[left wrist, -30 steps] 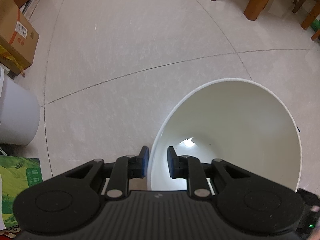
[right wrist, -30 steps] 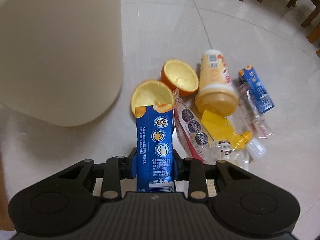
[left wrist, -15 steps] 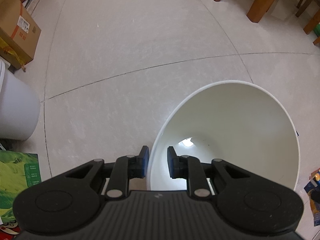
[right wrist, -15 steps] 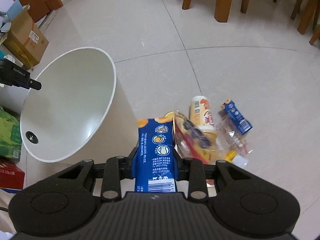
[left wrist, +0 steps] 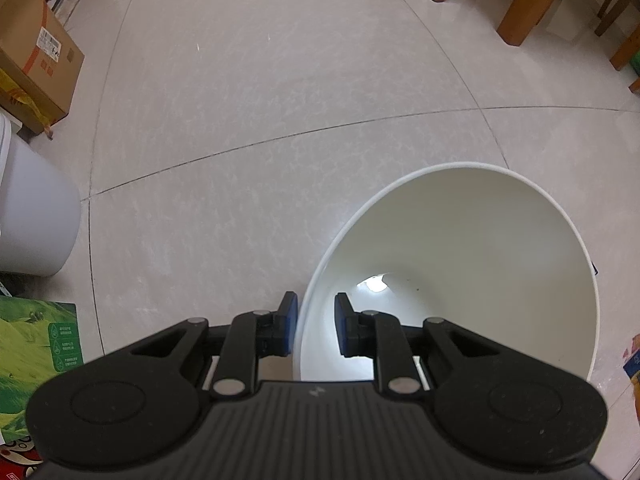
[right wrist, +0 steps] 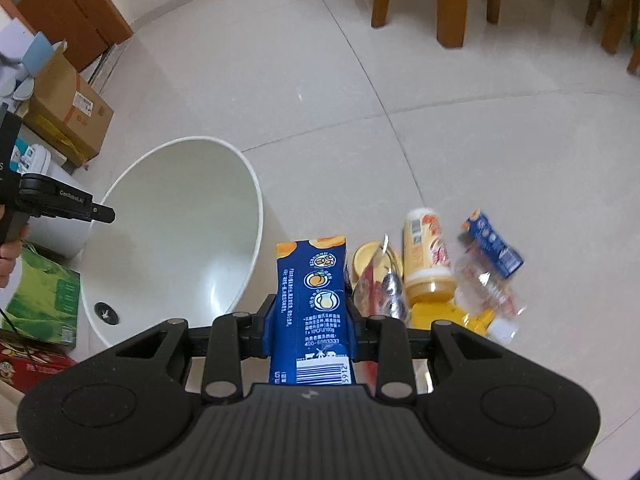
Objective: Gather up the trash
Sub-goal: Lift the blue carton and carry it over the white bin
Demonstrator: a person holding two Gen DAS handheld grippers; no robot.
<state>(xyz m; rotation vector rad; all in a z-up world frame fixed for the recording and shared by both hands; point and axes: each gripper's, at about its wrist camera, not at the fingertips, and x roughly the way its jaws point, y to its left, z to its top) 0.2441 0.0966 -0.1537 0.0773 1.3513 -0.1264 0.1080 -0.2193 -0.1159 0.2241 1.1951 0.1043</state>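
Blue carton [right wrist: 310, 300] clamped in right gripper [right wrist: 310, 320], now lifted beside bin [right wrist: 172, 240]; left gripper [left wrist: 316, 320] still pinches rim.

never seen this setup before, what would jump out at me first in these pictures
First, the blue juice carton clamped upright in the right gripper, front and centre of the right wrist view. To its left stands the big white bin, tipped toward the camera, its rim straddled by the jaws of the left gripper. To the carton's right, a bright pile of trash lies on the pale tiled floor: a yellow bottle, wrappers, a second blue carton.
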